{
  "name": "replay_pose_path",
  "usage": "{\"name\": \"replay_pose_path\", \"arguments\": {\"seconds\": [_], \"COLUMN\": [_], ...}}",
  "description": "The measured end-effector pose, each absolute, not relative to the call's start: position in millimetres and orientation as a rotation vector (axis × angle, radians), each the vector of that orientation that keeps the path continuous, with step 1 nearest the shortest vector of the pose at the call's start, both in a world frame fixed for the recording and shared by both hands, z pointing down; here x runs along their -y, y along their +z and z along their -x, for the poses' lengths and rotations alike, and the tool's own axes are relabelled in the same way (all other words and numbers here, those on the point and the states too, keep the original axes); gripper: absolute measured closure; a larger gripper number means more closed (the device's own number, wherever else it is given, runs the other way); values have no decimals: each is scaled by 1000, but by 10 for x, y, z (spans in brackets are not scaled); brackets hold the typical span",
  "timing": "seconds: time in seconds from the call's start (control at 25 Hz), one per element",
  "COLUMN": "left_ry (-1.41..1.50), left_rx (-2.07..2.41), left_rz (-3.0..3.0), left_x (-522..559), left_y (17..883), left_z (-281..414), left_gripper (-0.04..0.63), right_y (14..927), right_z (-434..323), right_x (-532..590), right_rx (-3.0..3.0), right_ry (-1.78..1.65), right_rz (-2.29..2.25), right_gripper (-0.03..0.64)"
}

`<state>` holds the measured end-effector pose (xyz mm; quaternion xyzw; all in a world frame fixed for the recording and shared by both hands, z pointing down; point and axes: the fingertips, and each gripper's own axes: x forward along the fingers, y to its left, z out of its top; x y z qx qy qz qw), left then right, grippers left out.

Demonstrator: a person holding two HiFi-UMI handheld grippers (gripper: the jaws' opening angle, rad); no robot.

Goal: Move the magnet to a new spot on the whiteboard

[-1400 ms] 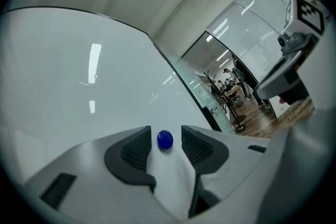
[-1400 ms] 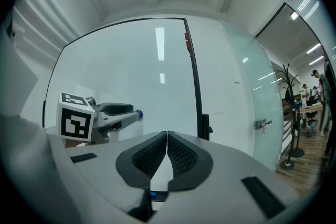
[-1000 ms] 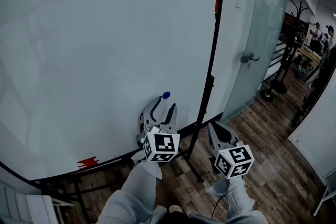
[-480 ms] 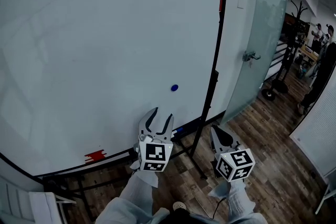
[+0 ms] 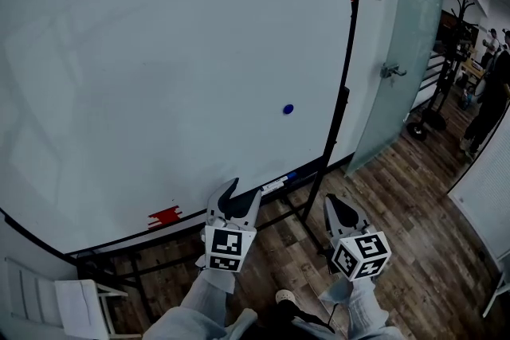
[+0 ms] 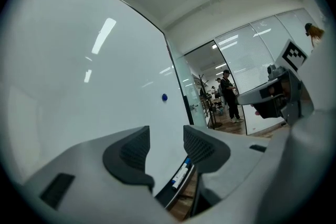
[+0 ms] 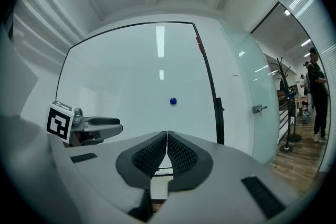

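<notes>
A large white whiteboard (image 5: pixel 159 52) stands on wood flooring (image 5: pixel 414 195), the small round blue magnet (image 5: pixel 288 109) stuck near its right edge. The left gripper (image 5: pixel 240 194) hangs below, fingers spread, empty; the right gripper (image 5: pixel 331 204) is pinched together, empty. Best to approach square-on, straddling the magnet's rim.

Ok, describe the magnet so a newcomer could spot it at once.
Find the big whiteboard filling the head view. In its lower right part, near the black frame edge, sits the magnet, a small round blue dot. Nothing else blue is on the white face; the red patch lies far lower left.
</notes>
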<state>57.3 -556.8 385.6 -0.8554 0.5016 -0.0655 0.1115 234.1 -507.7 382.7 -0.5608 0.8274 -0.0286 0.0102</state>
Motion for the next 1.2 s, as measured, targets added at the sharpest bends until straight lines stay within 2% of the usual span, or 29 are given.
{"name": "replay_pose_path", "arguments": {"seconds": [0.56,1.2], "left_ry": [-175,-178], "left_rx": [-1545,-1606], "left_rz": [2670,2771], "left_x": [4761,4096], "left_y": [4346,4827], "left_z": [63,569], "left_gripper": [402,575], "right_y": [4250,4694], "right_z": [-1957,-1759], "right_x": [4275,3736], "right_rx": [-2590,-2564], "right_ry": [-192,-298], "right_rz": [1773,1775], "right_gripper": [589,589]}}
